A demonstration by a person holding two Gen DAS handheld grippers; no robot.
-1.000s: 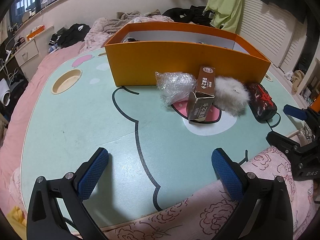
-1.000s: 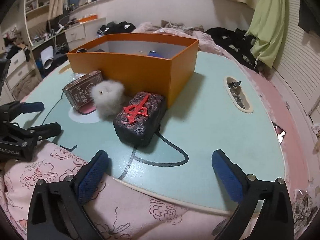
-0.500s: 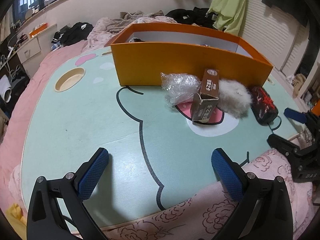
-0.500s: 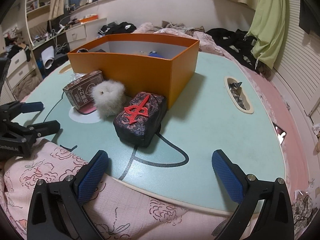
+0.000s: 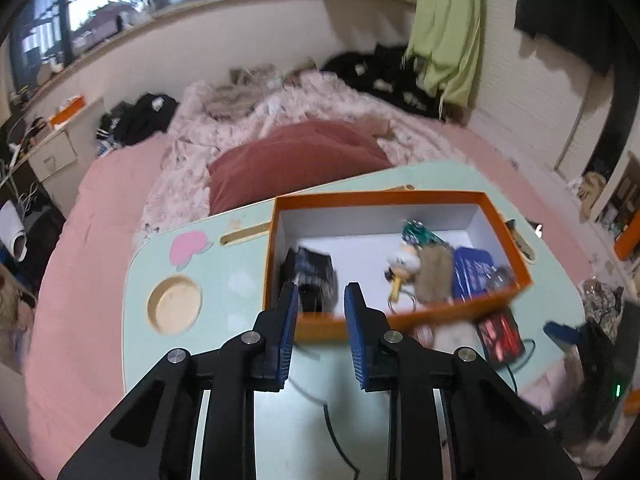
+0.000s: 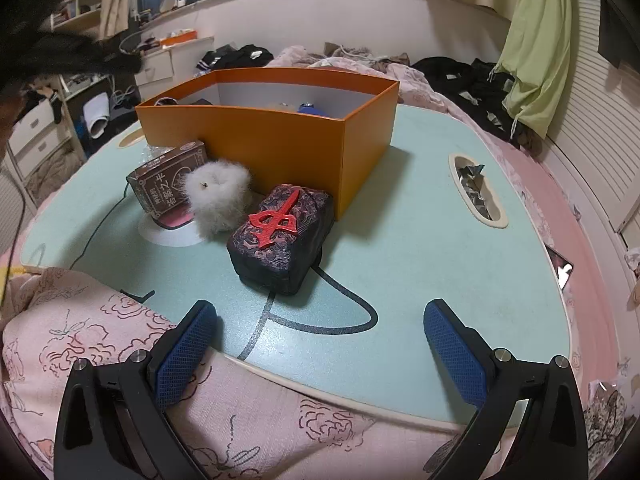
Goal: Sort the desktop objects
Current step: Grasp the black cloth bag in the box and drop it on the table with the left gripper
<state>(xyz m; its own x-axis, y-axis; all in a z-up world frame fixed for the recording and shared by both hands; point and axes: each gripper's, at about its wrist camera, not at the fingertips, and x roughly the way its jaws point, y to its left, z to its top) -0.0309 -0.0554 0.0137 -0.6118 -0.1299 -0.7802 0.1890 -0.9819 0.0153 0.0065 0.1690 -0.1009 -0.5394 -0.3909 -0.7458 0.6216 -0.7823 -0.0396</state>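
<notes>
My left gripper (image 5: 320,292) hangs above the near wall of the orange box (image 5: 400,320). Its jaws are closing to a narrow gap and nothing is between them. Inside the box lie a black pouch (image 5: 312,272), a small toy keychain (image 5: 404,264) and a blue tin (image 5: 472,272). In front of the orange box (image 6: 280,140) on the table stand a brown card box (image 6: 164,184), a white fluffy ball (image 6: 218,196) and a dark block with a red character (image 6: 284,236). My right gripper (image 6: 320,312) is open and empty near the table's front edge.
The mint table (image 6: 420,260) has a round cup hole (image 5: 174,310) at the left and a slot with foil scraps (image 6: 476,192) at the right. A floral blanket (image 6: 100,340) covers the near edge. A bed with clothes lies beyond.
The left gripper has risen and moved toward the box, so it now looks down into it. Its jaws went from wide apart to a narrow gap. The right gripper has stayed in place.
</notes>
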